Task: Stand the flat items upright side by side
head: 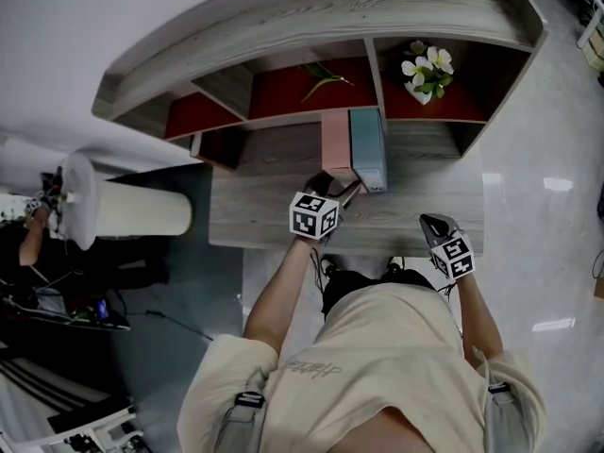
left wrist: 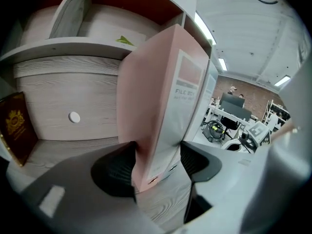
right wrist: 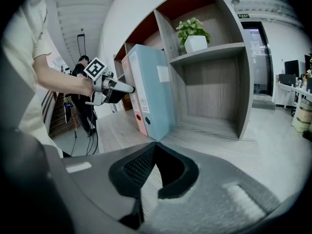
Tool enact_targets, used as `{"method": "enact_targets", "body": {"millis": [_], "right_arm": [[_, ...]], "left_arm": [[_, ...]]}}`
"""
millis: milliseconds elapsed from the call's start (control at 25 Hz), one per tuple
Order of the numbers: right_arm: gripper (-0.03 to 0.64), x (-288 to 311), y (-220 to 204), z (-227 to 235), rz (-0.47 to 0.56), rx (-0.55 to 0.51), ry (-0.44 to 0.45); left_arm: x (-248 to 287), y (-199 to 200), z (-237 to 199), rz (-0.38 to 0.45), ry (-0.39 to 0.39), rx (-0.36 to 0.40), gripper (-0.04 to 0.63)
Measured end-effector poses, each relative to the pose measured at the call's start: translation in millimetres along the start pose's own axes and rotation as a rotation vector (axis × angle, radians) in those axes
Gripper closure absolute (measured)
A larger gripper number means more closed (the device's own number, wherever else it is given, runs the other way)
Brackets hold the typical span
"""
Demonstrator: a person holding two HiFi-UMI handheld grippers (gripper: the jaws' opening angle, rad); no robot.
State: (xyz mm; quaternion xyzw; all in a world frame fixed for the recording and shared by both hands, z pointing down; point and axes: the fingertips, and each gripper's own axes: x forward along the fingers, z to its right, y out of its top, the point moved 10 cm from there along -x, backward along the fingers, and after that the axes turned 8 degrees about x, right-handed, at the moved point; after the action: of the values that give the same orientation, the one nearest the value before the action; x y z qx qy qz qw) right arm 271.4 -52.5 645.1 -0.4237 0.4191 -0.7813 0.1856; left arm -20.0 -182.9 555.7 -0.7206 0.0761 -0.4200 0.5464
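Pink binder [left wrist: 161, 106]: upright on desk [head: 255, 210], touching blue binder [head: 367, 149]. Your left tool [left wrist: 157, 165] grasps its spine; keep it vertical and flush. Right tool [right wrist: 155, 170]: clenched, empty, right of blue binder.

Pale wood-grain desk [head: 283, 220] up front, carrying a red-backed shelf unit [head: 311, 17] with a potted plant [head: 427, 69] in its right cubby. Glossy light floor [head: 538, 253] all around, catching 2 lamp reflections, and a white roll [head: 132, 210] lies on its side at the left. Further off, strip lights [left wrist: 223, 64] run across a white ceiling [left wrist: 243, 28] above a brick wall [left wrist: 253, 87].
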Motion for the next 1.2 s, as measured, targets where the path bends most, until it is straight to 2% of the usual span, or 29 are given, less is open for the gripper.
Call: {"method": "enact_targets", "body": {"millis": [280, 400, 480, 680, 880, 920, 1040, 1200], "right_arm": [[0.615, -1, 1, 1, -0.012, 0.003, 0.003], [0.615, -1, 7, -1, -0.002, 0.009, 0.003], [0.615, -1, 15, -2, 0.017, 0.041, 0.008], [0.615, -4, 40, -12, 0.108, 0.11, -0.004], [0.615, -8, 64, -33, 0.192, 0.159, 0.051], [0.615, -12, 68, -37, 0.205, 0.164, 0.055], [0.615, -22, 82, -47, 0.248, 0.156, 0.045], [0.615, -32, 108, -61, 0.314, 0.166, 0.037]], "left_arm": [[-4, -1, 2, -0.001, 0.012, -0.014, 0.284], [-8, -1, 3, 0.009, 0.034, -0.029, 0.307], [-14, 0, 5, 0.022, 0.045, -0.032, 0.343], [-43, -2, 14, 0.08, 0.025, -0.08, 0.358], [-77, 2, 20, 0.139, -0.015, -0.078, 0.485], [-83, 3, 23, 0.146, -0.023, -0.069, 0.49], [-99, 11, 27, 0.176, -0.03, -0.023, 0.565], [-119, 20, 26, 0.208, -0.007, 0.006, 0.58]]}}
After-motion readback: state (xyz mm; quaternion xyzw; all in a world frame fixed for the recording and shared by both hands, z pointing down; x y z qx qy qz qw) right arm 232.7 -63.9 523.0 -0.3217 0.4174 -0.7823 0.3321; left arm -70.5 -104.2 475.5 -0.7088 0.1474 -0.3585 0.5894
